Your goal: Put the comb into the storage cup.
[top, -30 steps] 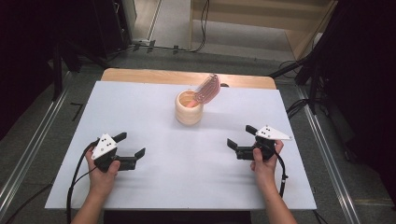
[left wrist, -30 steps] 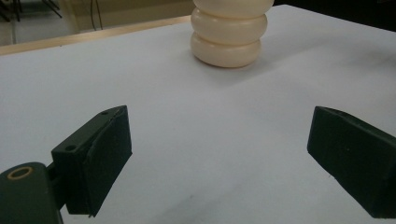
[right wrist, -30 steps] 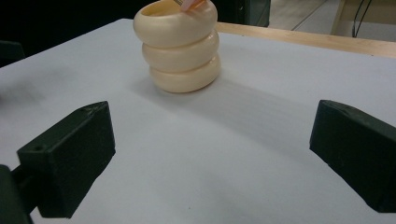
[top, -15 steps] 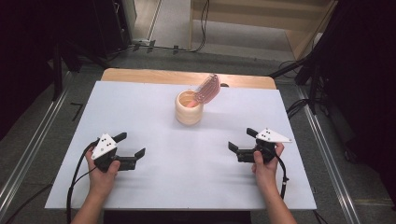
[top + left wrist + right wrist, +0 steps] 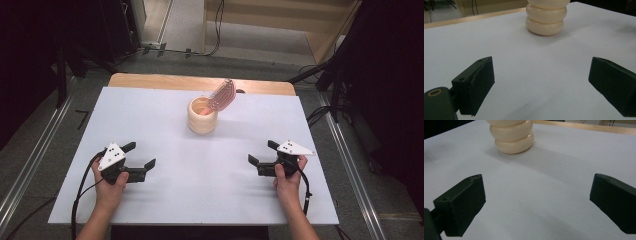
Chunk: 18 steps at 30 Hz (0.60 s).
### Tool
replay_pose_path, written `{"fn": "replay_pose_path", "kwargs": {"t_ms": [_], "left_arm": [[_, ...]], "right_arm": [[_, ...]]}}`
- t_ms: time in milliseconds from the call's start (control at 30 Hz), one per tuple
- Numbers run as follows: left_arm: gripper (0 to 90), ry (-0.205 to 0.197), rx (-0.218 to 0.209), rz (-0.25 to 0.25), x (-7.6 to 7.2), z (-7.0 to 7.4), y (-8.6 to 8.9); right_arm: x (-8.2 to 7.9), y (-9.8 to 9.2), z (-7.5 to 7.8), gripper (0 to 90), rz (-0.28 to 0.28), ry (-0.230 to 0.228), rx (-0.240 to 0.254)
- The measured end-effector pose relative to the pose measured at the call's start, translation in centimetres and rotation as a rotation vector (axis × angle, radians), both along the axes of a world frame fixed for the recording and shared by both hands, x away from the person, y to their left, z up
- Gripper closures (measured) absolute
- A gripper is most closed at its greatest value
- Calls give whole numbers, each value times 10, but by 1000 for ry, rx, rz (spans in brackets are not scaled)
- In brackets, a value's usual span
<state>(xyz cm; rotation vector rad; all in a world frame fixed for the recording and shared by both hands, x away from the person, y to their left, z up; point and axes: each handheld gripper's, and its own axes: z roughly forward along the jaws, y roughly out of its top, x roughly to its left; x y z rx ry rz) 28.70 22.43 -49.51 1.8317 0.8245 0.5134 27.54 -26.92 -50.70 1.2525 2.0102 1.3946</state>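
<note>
A cream ribbed cup [image 5: 202, 120] stands at the far middle of the white table [image 5: 200, 200]. A pink ridged object [image 5: 223, 94] leans out of its rim toward the right. My left gripper [image 5: 140, 155] rests low at the near left, open, with nothing between its jaws. My right gripper [image 5: 262, 152] rests at the near right, also open with nothing in it. Both point inward toward the cup, well short of it. In the left gripper view, the left gripper [image 5: 541, 87] faces the cup [image 5: 546, 20] across bare table. In the right gripper view, the cup [image 5: 511, 137] stands ahead of the right gripper [image 5: 537, 202], to the left.
A wooden strip [image 5: 160, 81] runs along the table's far edge. Metal rails [image 5: 30, 165] flank the table on the floor, and cables [image 5: 320, 112] lie at the right. Dark equipment stands behind on both sides.
My right gripper has drifted slightly toward the person's side of the table. The left gripper and the cup have stayed put.
</note>
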Motion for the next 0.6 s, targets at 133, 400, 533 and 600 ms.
{"fn": "replay_pose_path", "kwargs": {"t_ms": [133,400,533,600], "left_arm": [[68,1,-1,-2,0,0,0],[69,2,-2,-4,0,0,0],[69,2,-1,-3,0,0,0],[69,2,-1,-3,0,0,0]], "right_arm": [[0,-1,0,0,-6,-2,1],[0,-3,0,0,-14,-2,4],[-1,-4,0,0,-13,-4,5],[-3,-6,0,0,-12,-3,6]]}}
